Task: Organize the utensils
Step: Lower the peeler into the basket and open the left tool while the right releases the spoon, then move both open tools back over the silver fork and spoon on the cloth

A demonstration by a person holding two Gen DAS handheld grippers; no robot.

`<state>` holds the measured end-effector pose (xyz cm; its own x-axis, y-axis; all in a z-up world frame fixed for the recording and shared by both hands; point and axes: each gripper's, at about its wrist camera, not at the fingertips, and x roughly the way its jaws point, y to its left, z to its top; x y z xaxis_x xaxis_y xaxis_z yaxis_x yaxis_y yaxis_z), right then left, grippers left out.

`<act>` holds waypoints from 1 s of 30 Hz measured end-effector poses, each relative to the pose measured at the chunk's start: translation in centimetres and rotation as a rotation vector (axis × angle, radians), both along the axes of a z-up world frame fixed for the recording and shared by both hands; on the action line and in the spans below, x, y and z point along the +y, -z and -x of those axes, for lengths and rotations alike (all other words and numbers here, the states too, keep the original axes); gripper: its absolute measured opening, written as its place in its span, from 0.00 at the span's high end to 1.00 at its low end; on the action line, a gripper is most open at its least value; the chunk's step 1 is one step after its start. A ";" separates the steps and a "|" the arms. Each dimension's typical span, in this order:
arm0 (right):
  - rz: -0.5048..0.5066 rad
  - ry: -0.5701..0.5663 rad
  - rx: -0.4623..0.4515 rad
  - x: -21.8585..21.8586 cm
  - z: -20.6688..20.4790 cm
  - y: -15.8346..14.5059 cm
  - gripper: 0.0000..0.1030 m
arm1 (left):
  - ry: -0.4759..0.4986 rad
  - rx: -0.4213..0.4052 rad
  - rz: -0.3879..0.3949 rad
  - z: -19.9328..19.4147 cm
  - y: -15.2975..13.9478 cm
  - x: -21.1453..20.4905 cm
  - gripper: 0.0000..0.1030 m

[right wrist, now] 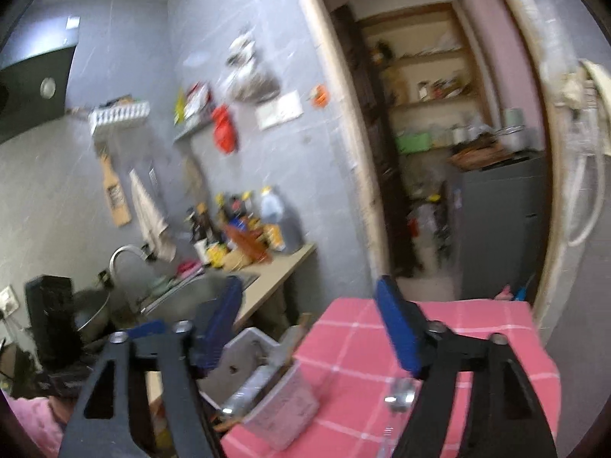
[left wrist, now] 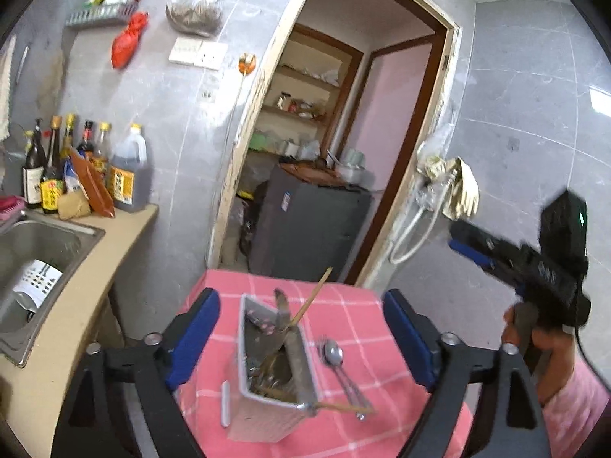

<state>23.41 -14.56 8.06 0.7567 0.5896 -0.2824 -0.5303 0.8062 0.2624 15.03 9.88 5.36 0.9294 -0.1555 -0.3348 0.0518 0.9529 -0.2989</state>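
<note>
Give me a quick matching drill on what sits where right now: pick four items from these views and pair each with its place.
Things:
1. grey rectangular utensil holder
2. shiny metal spoon
3. white perforated plastic container
4. large jug of dark sauce with a yellow cap

Places:
A. inside the steel sink
B. flat on the pink checked tablecloth, right of the holder
C. on the beige counter by the wall
D. between the left tool's open blue fingers

Pairs: 1-D, 2-B, 3-A, 4-C

I can read no text anywhere. The yellow labels on the sauce bottles (left wrist: 49, 187) and the big jug (left wrist: 128, 175) by my sink carry print, but it is too small and blurred.
</note>
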 end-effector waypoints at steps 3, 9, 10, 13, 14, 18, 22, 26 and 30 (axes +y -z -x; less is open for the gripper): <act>-0.022 0.067 -0.046 -3.2 1.1 0.4 0.16 | -0.054 -0.023 -0.018 0.4 -0.8 -2.2 0.05; 0.018 0.152 -0.123 -7.8 2.5 1.5 0.01 | -0.171 -0.054 -0.068 1.2 -0.6 -7.4 0.00; 0.022 0.155 -0.125 -8.5 2.6 1.7 0.01 | -0.175 -0.058 -0.075 1.3 -0.3 -8.3 0.00; 0.034 0.159 -0.108 -10.7 2.2 3.1 0.01 | -0.167 -0.054 -0.092 1.2 0.7 -10.9 0.00; 0.037 0.160 -0.106 -11.4 2.3 3.3 0.01 | -0.162 -0.047 -0.097 1.0 1.3 -11.8 0.00; 0.038 0.146 -0.076 -13.8 1.1 5.6 0.01 | -0.143 -0.017 -0.127 -0.1 3.6 -14.8 0.00; 0.026 0.127 -0.035 -16.0 -0.8 8.2 0.01 | -0.148 0.016 -0.154 -1.5 6.3 -17.1 0.00; 0.026 0.106 0.014 -17.3 -2.6 11.1 0.01 | -0.156 0.070 -0.176 -2.9 8.9 -18.5 0.00; 0.035 0.067 0.094 -17.9 -5.1 14.0 0.02 | -0.135 0.152 -0.153 -4.6 11.4 -18.6 0.00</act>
<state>28.47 -32.45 -5.93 0.7633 0.5272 -0.3734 -0.4492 0.8485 0.2797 19.61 -8.72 -5.99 0.8755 0.0292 -0.4823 -0.1131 0.9828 -0.1457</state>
